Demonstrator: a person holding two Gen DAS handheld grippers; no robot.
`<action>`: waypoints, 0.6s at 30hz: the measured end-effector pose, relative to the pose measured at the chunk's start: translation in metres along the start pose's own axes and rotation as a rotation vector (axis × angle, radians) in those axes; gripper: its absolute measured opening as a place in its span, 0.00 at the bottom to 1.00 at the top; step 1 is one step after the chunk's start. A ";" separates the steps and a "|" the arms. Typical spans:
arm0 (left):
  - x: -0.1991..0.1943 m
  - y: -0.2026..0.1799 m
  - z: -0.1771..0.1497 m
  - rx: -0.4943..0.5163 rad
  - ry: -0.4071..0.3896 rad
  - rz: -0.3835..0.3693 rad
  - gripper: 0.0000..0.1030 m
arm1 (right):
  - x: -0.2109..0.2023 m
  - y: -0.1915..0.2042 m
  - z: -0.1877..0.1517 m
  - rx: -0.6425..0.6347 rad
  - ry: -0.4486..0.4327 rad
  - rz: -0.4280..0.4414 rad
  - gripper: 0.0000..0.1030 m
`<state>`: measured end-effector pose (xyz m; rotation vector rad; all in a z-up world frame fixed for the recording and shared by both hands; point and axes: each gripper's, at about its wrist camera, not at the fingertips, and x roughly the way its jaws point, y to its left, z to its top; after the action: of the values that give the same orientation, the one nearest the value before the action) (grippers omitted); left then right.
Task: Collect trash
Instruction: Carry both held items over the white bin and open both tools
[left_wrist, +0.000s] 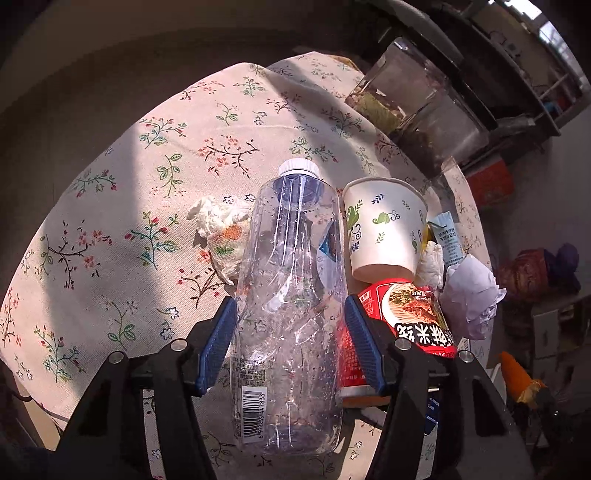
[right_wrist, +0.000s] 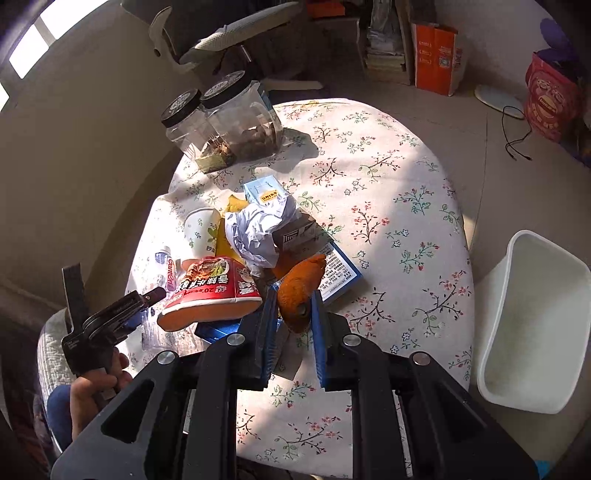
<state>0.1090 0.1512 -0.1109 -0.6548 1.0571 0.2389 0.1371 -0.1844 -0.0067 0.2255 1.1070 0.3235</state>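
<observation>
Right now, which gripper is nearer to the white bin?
Right. The right gripper, shut on orange peel, is close beside the white bin; the left gripper, around the bottle, works across the trash pile.

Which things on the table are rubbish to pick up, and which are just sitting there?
Rubbish for the job:
plastic bottle, between the left gripper fingers
orange peel, in the right gripper
paper cup
noodle cup
crumpled paper
white bin, where it goes

Just sitting there:
two jars
tablecloth
</observation>
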 end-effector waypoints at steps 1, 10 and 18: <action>-0.009 -0.001 0.000 -0.003 -0.024 -0.015 0.58 | -0.003 0.000 0.000 -0.001 -0.005 0.003 0.16; -0.072 -0.030 -0.001 0.034 -0.147 -0.158 0.57 | -0.028 -0.011 -0.001 0.019 -0.057 0.008 0.16; -0.096 -0.099 -0.027 0.160 -0.149 -0.320 0.58 | -0.071 -0.054 -0.008 0.102 -0.140 -0.008 0.16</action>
<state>0.0902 0.0684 0.0017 -0.6406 0.8053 -0.0743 0.1089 -0.2604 0.0316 0.3298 0.9866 0.2407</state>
